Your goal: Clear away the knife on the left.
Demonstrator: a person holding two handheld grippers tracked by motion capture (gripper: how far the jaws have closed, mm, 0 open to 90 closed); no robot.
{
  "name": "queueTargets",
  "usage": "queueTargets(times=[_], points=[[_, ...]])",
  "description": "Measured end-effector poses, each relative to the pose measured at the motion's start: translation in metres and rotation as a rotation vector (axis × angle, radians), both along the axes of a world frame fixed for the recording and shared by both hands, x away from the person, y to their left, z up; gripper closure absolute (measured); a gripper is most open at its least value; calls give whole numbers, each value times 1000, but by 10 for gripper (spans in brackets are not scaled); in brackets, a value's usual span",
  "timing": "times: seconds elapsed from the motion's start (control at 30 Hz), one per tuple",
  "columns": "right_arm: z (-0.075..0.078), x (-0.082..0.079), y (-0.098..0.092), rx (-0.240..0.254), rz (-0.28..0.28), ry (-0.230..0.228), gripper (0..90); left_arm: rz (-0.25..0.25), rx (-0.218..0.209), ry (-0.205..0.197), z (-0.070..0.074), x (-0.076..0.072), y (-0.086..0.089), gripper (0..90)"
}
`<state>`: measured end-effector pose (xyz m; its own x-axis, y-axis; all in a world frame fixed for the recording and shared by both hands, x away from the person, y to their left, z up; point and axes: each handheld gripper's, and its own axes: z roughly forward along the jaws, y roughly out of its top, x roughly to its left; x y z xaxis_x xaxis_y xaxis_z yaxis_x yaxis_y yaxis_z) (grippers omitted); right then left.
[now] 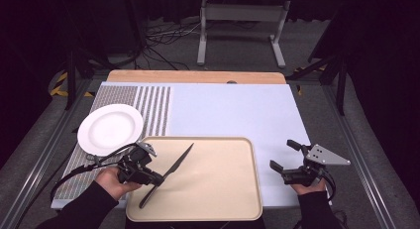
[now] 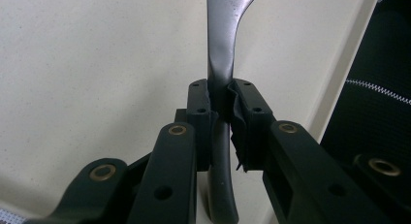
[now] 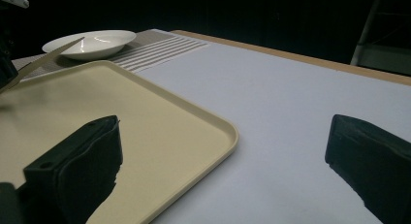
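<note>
A dark table knife lies slantwise over the left part of the beige tray, blade toward the far side. My left gripper is shut on the knife near where handle meets blade; in the left gripper view both jaws press its sides. To the right of the tray, above the pale table cover, my right gripper stands open with nothing between its jaws. The right gripper view has the knife tip at far left, over the tray.
A white plate rests on a striped mat at the left, just beyond the tray's far left corner. The plate also appears at the back of the right gripper view. Pale table cover stretches behind the tray.
</note>
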<state>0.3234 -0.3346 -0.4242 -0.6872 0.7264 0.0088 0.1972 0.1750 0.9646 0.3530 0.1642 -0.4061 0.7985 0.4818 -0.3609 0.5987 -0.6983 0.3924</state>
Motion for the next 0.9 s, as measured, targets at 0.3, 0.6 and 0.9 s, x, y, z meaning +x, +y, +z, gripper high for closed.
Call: queueTargets(times=[0.3, 0.6, 0.9], points=[[0, 0, 0, -3, 0, 1, 7, 53, 41, -8, -11, 8, 0, 797], [0, 0, -1, -2, 2, 0, 7, 47, 70, 23, -17, 8, -2, 797], [0, 0, -1, -2, 2, 3, 7, 45, 88, 36, -23, 6, 0, 796]])
